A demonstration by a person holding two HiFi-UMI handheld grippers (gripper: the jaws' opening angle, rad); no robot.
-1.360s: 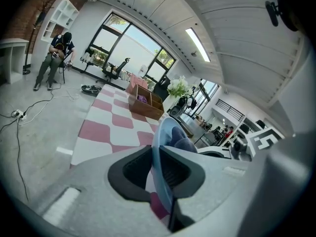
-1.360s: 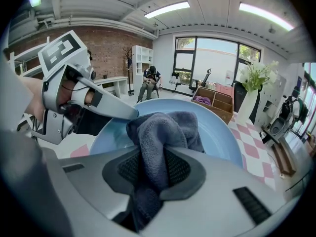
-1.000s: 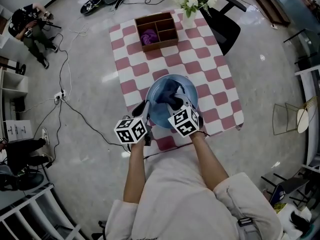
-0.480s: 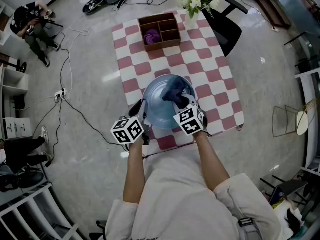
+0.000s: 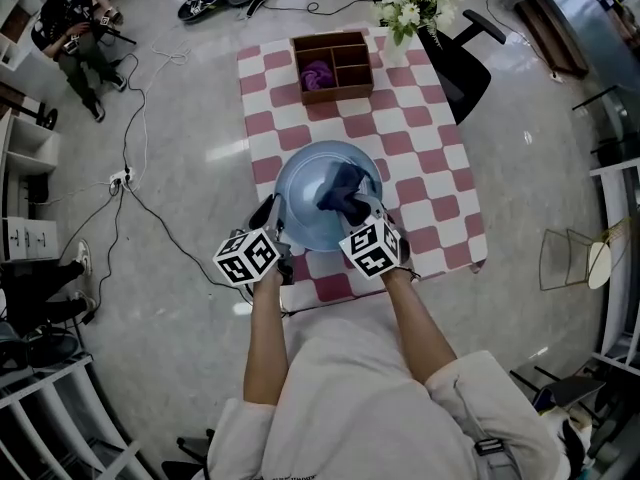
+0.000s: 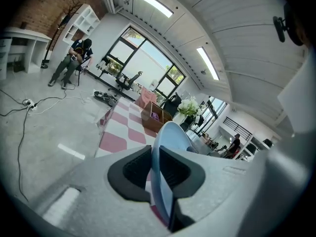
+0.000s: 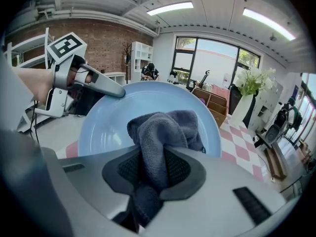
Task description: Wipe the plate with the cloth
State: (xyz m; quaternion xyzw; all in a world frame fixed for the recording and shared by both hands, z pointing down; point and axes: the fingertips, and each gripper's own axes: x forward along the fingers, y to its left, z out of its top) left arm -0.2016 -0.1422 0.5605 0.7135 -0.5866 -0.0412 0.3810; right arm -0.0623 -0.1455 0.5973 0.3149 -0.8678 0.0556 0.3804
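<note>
A large light-blue plate [image 5: 315,203] is held tilted above the near half of the checkered table. My left gripper [image 5: 274,220] is shut on the plate's left rim [image 6: 160,147]; that gripper [image 7: 106,88] also shows in the right gripper view, clamped on the rim. My right gripper [image 5: 358,211] is shut on a dark blue-grey cloth [image 5: 340,188] and presses it against the plate's inner face [image 7: 123,117]. The cloth [image 7: 160,137] bunches between the jaws and covers the plate's lower middle.
A pink-and-white checkered table [image 5: 420,158] carries a wooden divided box [image 5: 333,65] with a purple thing inside, and a flower vase [image 5: 405,13] at the far end. A black chair [image 5: 460,53] stands at right. Cables [image 5: 130,178] cross the floor at left, where a person [image 5: 75,23] crouches.
The plate with both grippers has shifted slightly left and nearer. The cloth has slid from the plate's upper right toward its centre-right.
</note>
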